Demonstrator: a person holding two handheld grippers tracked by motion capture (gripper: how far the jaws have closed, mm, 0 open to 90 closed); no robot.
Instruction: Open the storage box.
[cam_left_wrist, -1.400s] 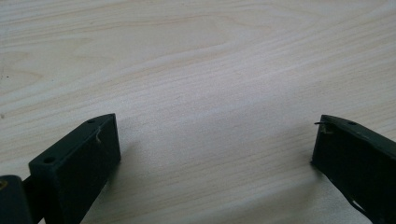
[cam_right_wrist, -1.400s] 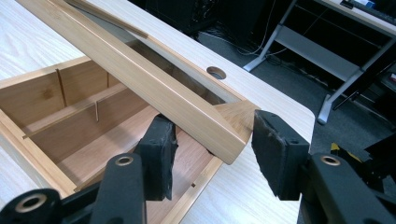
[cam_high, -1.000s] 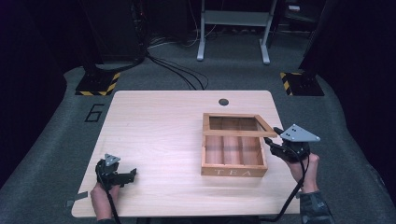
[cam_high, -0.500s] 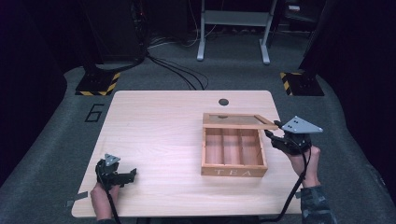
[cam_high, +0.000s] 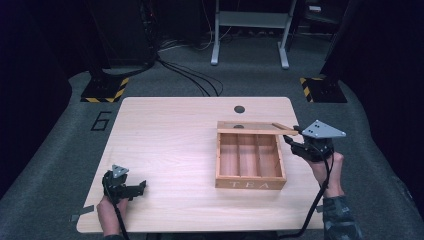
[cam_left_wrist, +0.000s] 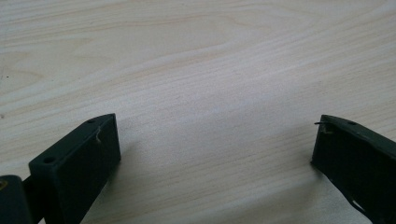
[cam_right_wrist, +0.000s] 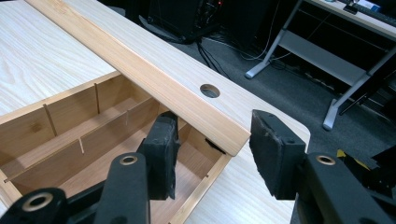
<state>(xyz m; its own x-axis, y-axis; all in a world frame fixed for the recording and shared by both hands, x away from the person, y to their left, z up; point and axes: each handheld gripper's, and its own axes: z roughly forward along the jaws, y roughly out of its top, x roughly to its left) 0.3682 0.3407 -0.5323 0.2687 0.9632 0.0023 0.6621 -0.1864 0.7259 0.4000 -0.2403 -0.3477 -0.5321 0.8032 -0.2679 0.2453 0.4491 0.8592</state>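
A pale wooden table (cam_high: 170, 150) with fine, wavy grain and a smooth, matt finish carries a warmer, honey-toned wooden box (cam_high: 250, 175) with thin wooden dividers, its raised lid (cam_right_wrist: 140, 65) showing straight grain and a faint sheen. The right gripper (cam_right_wrist: 212, 154) has matt black jaws faced with rough, slightly crumbly-looking pads (cam_right_wrist: 161, 154), and a matt grey plate (cam_high: 322, 130) on top. The left gripper (cam_left_wrist: 215, 144) has smooth, matt black plastic-looking jaws; the floor (cam_high: 60, 145) is dull grey carpet.
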